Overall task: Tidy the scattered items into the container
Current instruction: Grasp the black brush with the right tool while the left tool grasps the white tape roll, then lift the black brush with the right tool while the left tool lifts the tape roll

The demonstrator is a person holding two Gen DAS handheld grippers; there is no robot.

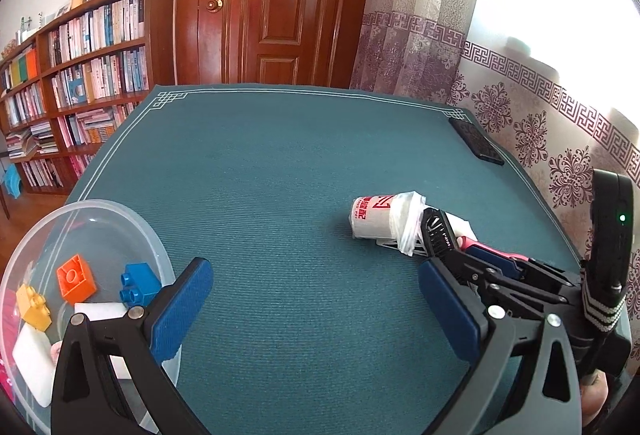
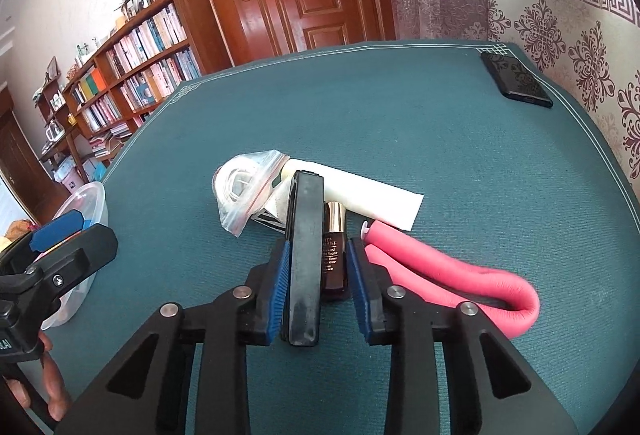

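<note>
Bare mat (image 1: 280,175) centre, clutter pile (image 2: 280,191) right

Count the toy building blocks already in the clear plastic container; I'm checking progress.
3, all inside the clear plastic container: an orange block, a blue block to its right, and a yellow block to its left. More may sit hidden behind the left gripper.

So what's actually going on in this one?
A person is tidying a teal table mat with a handheld gripper in each hand. The right gripper sits around a black flat comb-like object and a small dark brown cosmetic bottle, jaws not visibly clamped. A white tube, pink foam roller and clear zip bag lie alongside. The left gripper hangs open and empty beside the clear plastic container, already holding orange, blue and yellow toy bricks.
</note>
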